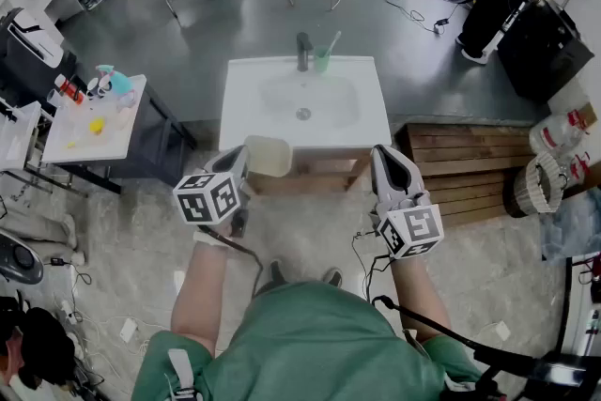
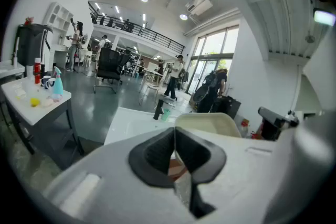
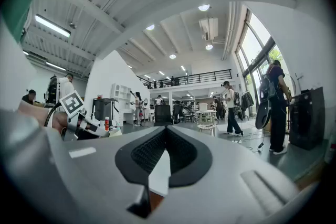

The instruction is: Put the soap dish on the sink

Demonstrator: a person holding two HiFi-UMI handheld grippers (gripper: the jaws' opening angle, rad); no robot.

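The cream soap dish (image 1: pixel 269 155) hangs at the front left corner of the white sink (image 1: pixel 366 122), overlapping its front edge. My left gripper (image 1: pixel 242 166) is shut on the dish's near rim. In the left gripper view the dish (image 2: pixel 207 122) shows just past the closed pads (image 2: pixel 157 152), with the sink top (image 2: pixel 128 120) beyond. My right gripper (image 1: pixel 385 155) sits at the sink's front right corner, shut with nothing in it. In the right gripper view its pads (image 3: pixel 181 152) meet at the tip.
A dark faucet (image 1: pixel 303 52) and a green cup (image 1: pixel 323 61) with a toothbrush stand at the sink's back edge. A wooden pallet (image 1: pixel 460 169) lies to the right, and a side table (image 1: pixel 89 122) with bottles to the left. Cables run across the floor.
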